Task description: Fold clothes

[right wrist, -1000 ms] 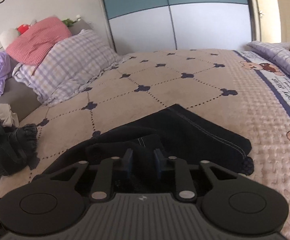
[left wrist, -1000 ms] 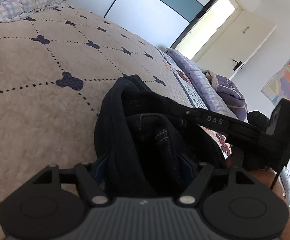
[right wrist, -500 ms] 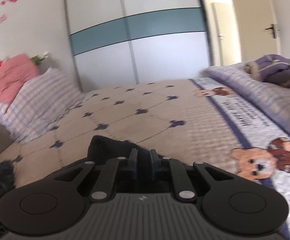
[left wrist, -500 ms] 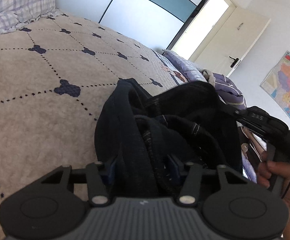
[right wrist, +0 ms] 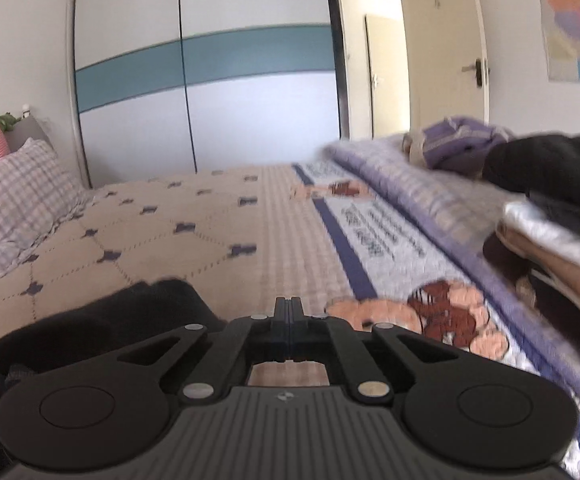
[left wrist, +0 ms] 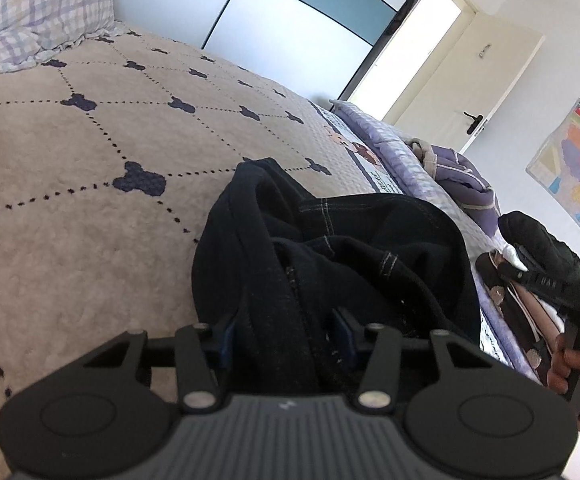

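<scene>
The right gripper (right wrist: 289, 312) is letting go of the dark jeans (left wrist: 330, 264) and swinging away, its jaws meeting empty. The left gripper (left wrist: 285, 334) is clamping tighter on the bunched denim.

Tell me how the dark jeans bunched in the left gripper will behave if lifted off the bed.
The dark jeans will probably sag and unfold, since they lie in loose, soft folds. They look fairly heavy for cloth: thick denim with stout stitched seams. Slipping seems unlikely, as the left gripper has a thick bunch between its fingers, though loose layers may trail on the bedspread.

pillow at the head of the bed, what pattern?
Lilac-and-white check on the pillow; clearest in the left wrist view.
</scene>
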Motion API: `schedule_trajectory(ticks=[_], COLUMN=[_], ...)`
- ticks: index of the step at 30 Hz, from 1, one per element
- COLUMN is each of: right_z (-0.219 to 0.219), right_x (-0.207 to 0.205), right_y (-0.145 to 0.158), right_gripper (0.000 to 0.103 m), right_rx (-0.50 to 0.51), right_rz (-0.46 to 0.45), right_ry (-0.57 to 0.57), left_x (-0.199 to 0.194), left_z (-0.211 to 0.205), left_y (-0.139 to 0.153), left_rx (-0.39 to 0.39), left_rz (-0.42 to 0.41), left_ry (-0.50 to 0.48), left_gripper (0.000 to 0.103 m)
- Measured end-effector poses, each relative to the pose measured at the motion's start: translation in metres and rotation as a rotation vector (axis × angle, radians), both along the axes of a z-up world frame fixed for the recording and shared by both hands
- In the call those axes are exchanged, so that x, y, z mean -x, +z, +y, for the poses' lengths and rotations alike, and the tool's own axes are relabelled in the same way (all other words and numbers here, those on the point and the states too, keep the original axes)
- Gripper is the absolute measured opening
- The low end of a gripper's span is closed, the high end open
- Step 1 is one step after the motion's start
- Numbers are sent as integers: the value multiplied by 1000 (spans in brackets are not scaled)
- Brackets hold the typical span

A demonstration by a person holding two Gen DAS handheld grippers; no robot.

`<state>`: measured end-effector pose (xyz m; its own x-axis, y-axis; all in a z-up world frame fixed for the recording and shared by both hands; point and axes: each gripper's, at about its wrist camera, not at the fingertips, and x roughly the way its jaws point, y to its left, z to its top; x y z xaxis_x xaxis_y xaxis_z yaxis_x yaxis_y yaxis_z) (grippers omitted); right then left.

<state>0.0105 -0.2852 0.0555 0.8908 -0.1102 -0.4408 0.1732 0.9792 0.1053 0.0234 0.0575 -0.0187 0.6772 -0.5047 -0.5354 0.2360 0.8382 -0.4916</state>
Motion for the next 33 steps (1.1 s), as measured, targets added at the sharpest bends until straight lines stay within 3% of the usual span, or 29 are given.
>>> schedule_trajectory(ticks=[3, 5, 6, 7, 12, 19, 20, 21, 23, 25, 33], right_z=[-7, -10, -10, -10, 8, 27, 30, 31, 33, 33, 14], right_x=[3, 3, 1, 0, -17, -51, -55, -58, -58, -54, -16], right_y=[-8, -10, -10, -10, -8, -23, -27, -30, -34, -33, -6], right_gripper=[7, 22, 37, 44, 54, 53, 48, 26, 19, 14, 12], right_rx=[-61, -120, -145, -162, -162, -212, -205, -199, -198, -202, -160], right_rz=[39, 50, 48, 42, 43, 115, 125, 133, 139, 119, -34], right_ry=[32, 58, 74, 90, 145, 146, 141, 136, 115, 96, -27], left_x=[1, 1, 2, 2, -1, -5, -5, -5, -4, -3, 2], left_z=[-1, -1, -2, -2, -8, -10, -10, -9, -7, -6, -1], left_y=[1, 2, 3, 4, 5, 4, 3, 3, 3, 4, 6], left_rx=[9, 21, 26, 30, 24, 19, 17, 18, 22, 19, 20], left_rz=[-3, -6, -11, -17, -27, -21, -21, -20, -19, -22, -30], left_ry=[10, 17, 20, 19, 25, 33, 34, 35, 41, 44, 60], left_gripper=[55, 55, 55, 55, 55, 55, 55, 54, 50, 48, 40])
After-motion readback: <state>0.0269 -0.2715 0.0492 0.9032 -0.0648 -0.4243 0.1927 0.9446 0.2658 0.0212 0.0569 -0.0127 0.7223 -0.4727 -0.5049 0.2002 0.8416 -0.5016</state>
